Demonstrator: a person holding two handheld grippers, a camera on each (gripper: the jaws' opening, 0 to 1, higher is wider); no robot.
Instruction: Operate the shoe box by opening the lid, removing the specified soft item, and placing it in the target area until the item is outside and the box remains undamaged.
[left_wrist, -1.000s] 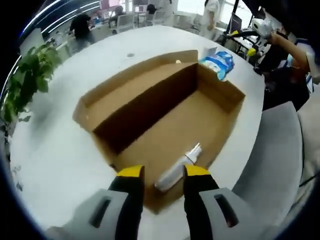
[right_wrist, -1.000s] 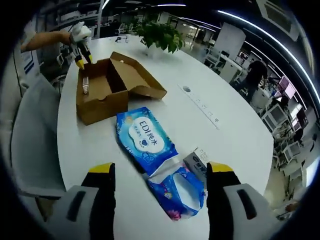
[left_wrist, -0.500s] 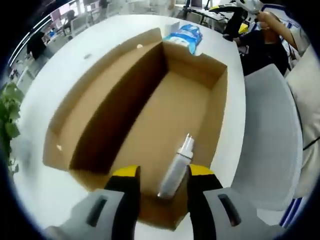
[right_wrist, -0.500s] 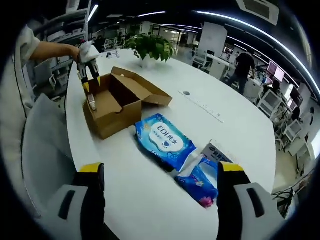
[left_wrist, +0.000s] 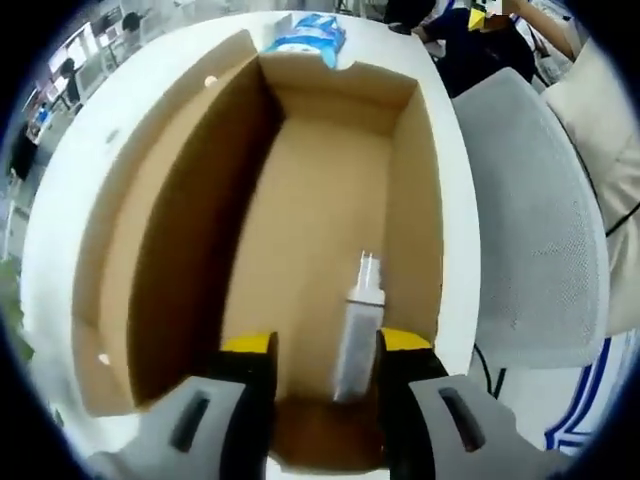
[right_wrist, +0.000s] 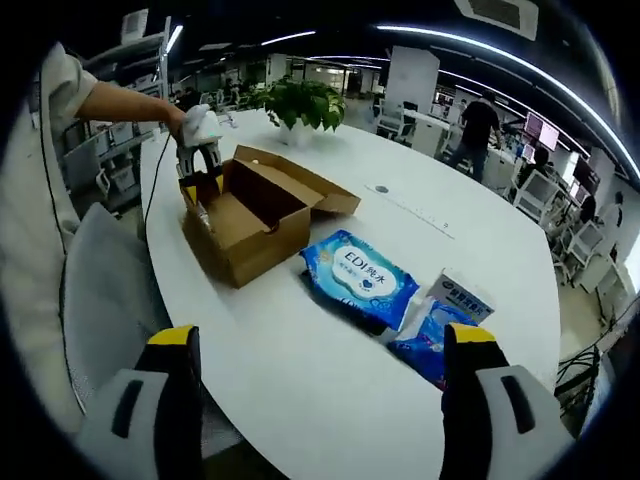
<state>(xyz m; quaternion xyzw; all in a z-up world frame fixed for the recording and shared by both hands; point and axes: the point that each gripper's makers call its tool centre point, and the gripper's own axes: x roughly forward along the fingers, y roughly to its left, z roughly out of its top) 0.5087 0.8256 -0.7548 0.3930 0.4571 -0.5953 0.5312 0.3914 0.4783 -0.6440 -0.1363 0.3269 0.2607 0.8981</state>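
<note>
Left gripper view — left gripper (left_wrist: 312, 345) jaws apart, straddling bottle (left_wrist: 358, 325) in shoe box (left_wrist: 170, 210)

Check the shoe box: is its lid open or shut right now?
Open. The shoe box has its lid folded out flat, baring the floor, where a small bottle lies.

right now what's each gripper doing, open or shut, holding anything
Left gripper: open, tongs on either side of the white bottle in the box, not clamped on it.
Right gripper: open wide, holding nothing.
</note>
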